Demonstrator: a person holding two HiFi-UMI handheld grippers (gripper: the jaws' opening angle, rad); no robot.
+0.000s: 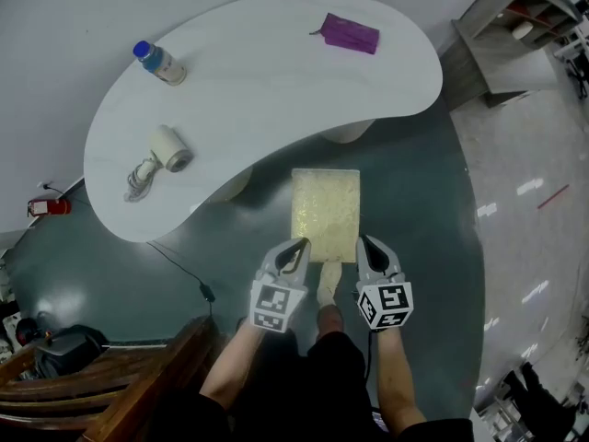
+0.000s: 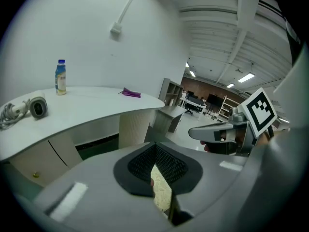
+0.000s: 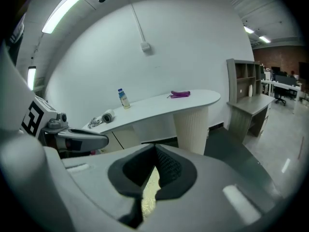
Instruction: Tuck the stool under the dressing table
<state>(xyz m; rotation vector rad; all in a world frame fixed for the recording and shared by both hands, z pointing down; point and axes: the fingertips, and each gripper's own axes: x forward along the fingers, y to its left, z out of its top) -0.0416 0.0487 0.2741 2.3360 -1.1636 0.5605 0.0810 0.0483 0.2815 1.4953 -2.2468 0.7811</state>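
Observation:
A stool [image 1: 326, 211] with a pale yellow fuzzy rectangular seat stands on the dark green floor, just in front of the white curved dressing table [image 1: 276, 81]. My left gripper [image 1: 296, 248] hovers at the seat's near left corner, shut with nothing in it. My right gripper [image 1: 367, 246] is at the seat's near right corner, also shut and empty. Whether either touches the seat I cannot tell. In both gripper views a strip of the yellow seat [image 2: 161, 191] [image 3: 151, 190] shows past the closed jaws. The table top [image 3: 159, 103] lies ahead.
On the table lie a blue-capped bottle [image 1: 159, 63], a hair dryer [image 1: 168, 150] with its cord, and a purple pouch [image 1: 351, 33]. A grey shelf unit [image 1: 511, 35] stands at the far right. A dark wooden piece [image 1: 110, 389] and a black cable [image 1: 184, 270] are at the near left.

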